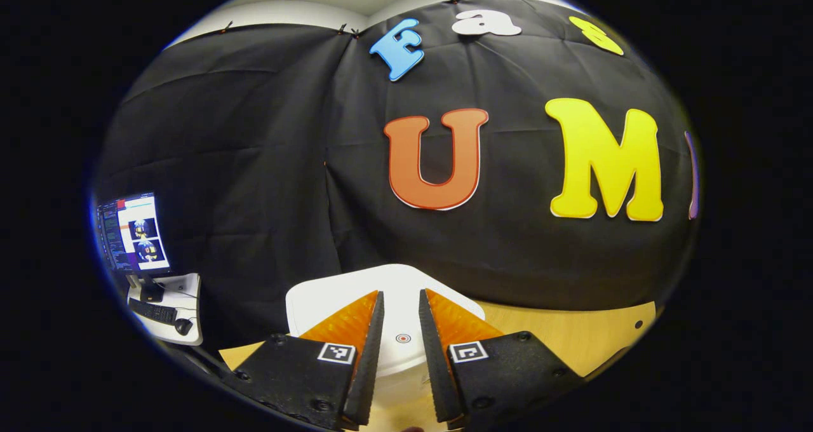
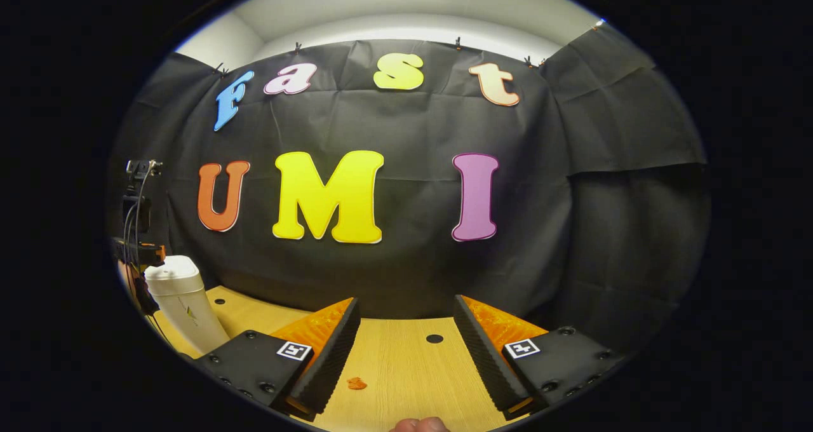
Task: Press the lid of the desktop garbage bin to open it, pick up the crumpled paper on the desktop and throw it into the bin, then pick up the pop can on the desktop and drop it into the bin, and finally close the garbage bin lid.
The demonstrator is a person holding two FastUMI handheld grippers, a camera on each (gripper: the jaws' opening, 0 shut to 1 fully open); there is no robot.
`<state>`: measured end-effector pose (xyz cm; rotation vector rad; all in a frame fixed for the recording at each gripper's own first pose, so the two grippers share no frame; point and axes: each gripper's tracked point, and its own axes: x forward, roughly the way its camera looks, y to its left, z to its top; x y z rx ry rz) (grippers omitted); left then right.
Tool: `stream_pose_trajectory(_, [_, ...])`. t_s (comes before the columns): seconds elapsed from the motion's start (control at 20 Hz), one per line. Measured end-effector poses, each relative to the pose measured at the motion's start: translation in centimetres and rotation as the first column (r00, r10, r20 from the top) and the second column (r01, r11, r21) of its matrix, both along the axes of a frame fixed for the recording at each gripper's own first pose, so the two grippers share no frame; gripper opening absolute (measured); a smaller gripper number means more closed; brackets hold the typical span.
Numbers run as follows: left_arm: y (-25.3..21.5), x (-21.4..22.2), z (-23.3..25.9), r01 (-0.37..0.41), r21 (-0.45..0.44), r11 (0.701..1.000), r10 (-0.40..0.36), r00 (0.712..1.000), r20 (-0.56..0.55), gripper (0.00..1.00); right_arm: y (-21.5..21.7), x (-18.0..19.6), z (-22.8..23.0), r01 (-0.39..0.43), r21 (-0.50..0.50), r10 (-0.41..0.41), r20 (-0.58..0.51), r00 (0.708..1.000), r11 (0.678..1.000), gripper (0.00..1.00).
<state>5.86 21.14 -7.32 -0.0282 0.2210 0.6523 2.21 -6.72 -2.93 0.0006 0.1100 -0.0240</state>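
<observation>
While the left tool (image 1: 401,356) hangs with its fingers a little apart and holding nothing, the bin's white lid (image 1: 330,292) sits straight ahead, just beyond and below the tips, with a small ring mark (image 1: 403,338) showing in the gap. I judge that mark to be the press point, so a short drop forward should open it. The right tool (image 2: 406,349) is spread wide and empty over the wooden surface (image 2: 406,381); from there the bin (image 2: 184,305) stands well off to its left, so the left is nearer.
</observation>
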Motion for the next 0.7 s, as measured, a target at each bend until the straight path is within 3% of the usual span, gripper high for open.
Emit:
stream_pose_trajectory(0.35, [0.9,0.2,-3.2,-0.041,-0.040,0.998,0.037,0.995,-0.088,0.15,-0.5,-0.2,-0.6,0.008,-0.003,-0.008,-0.015,1.000,1.000,0.94])
stream_pose_trajectory(0.7, [0.7,0.2,-4.4,-0.066,-0.081,0.995,0.060,0.996,-0.069,0.11,-0.1,0.0,-2.3,-0.001,0.015,0.002,-0.060,0.998,1.000,0.94])
